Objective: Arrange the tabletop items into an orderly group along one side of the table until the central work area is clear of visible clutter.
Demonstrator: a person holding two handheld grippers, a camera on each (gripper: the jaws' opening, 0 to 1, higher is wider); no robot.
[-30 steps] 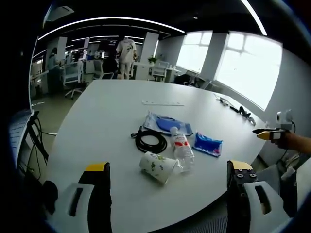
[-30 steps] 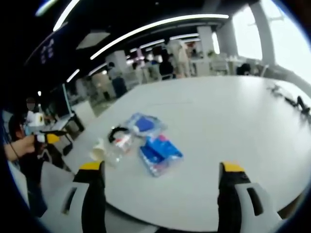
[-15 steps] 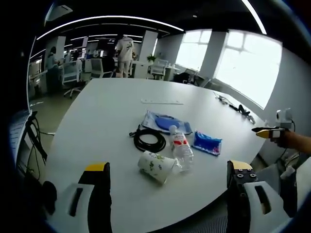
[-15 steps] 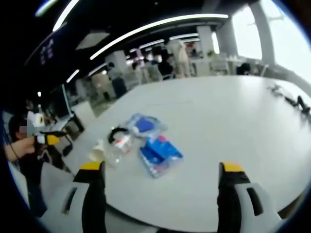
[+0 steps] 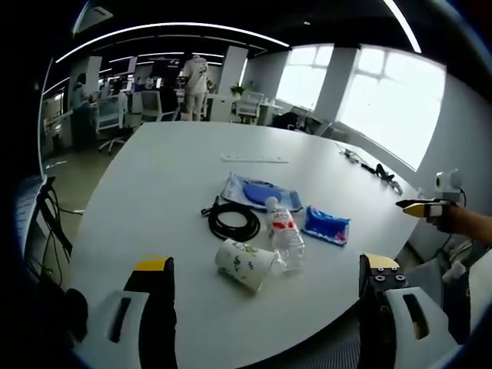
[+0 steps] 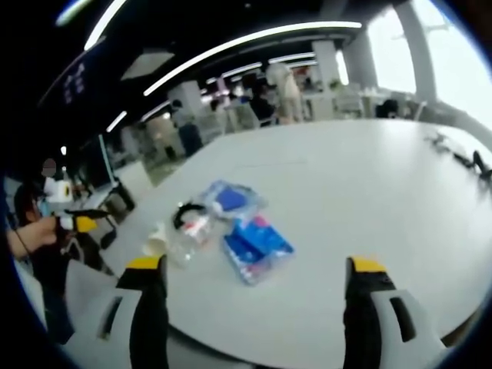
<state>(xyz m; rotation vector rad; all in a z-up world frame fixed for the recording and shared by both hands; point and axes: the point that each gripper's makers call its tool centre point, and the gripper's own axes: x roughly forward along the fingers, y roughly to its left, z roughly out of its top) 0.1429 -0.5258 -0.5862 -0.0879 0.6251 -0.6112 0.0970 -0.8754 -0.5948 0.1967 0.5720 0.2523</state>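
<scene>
You hold both grippers back from the table (image 5: 154,177), above its near edge, and nothing is between the jaws of either one. The left gripper (image 5: 265,277) has its jaws wide apart, and the right gripper (image 6: 254,277) also. I think this is a position for looking and choosing, not yet for grasping.

The items lie together as a loose cluster in the near part of the white table, not along a side. In the left gripper view, a paper cup (image 5: 246,264) lies on its side, and a clear plastic bottle (image 5: 285,238) with a red label lies flat just beside it, apparently touching. A coiled black cable (image 5: 234,223) rests left of the bottle. Behind these is a flat pouch with blue print (image 5: 261,191), and to the right a blue packet (image 5: 327,225). A long white strip (image 5: 254,159) lies further away, well apart from the cluster.

Because the cup and the bottle are round and lie flat, they can probably roll when you push them; it seems safer to lift them. From the right gripper view the blue packet (image 6: 257,244) is nearest to your right gripper.
</scene>
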